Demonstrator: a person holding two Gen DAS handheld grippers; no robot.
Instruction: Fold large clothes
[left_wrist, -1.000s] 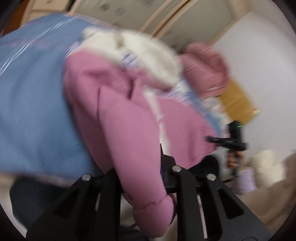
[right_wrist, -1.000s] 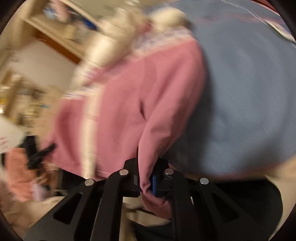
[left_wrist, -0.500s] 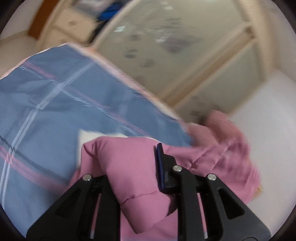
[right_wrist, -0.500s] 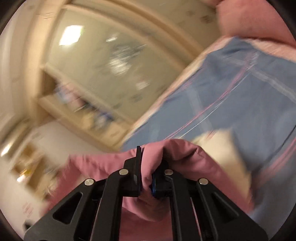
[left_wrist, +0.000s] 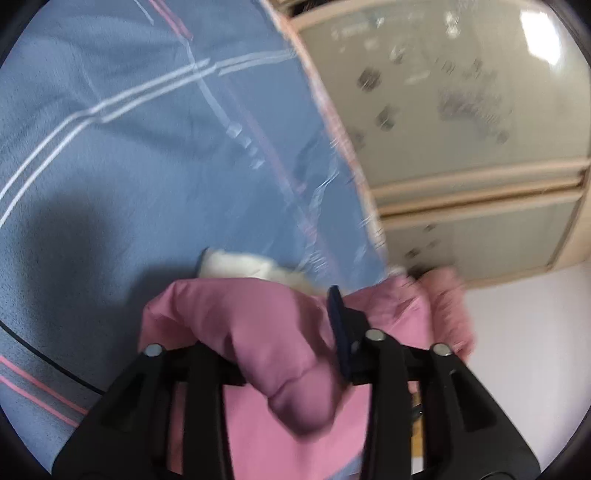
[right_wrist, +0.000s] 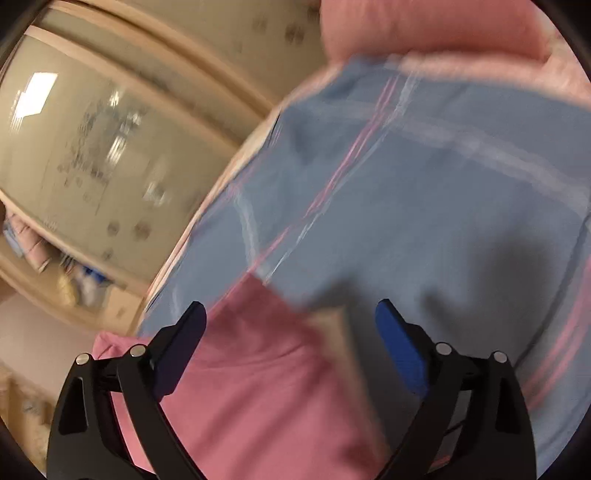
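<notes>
A pink padded garment (left_wrist: 240, 317) with a white lining (left_wrist: 236, 264) lies on the blue checked bed cover (left_wrist: 129, 147). My left gripper (left_wrist: 271, 332) is low over the garment, its jaws opening. A fold of pink cloth bulges loosely between them and covers the left finger, while the right blue pad (left_wrist: 338, 325) shows at the fold's edge. In the right wrist view my right gripper (right_wrist: 291, 306) is opening wide. The pink garment (right_wrist: 258, 369) lies flat under and between its fingers, free of both pads.
The bed cover (right_wrist: 424, 203) stretches away ahead of both grippers. A pink bundle (right_wrist: 424, 26) lies at its far end. Frosted sliding wardrobe doors (left_wrist: 461, 110) stand beyond the bed's edge, with cluttered shelves (right_wrist: 74, 273) beside them.
Both grippers swung fast across and over the bed, bringing the hanging pink garment down onto the cover. The right jaws went from shut on the cloth to wide open; the left jaws widened.
</notes>
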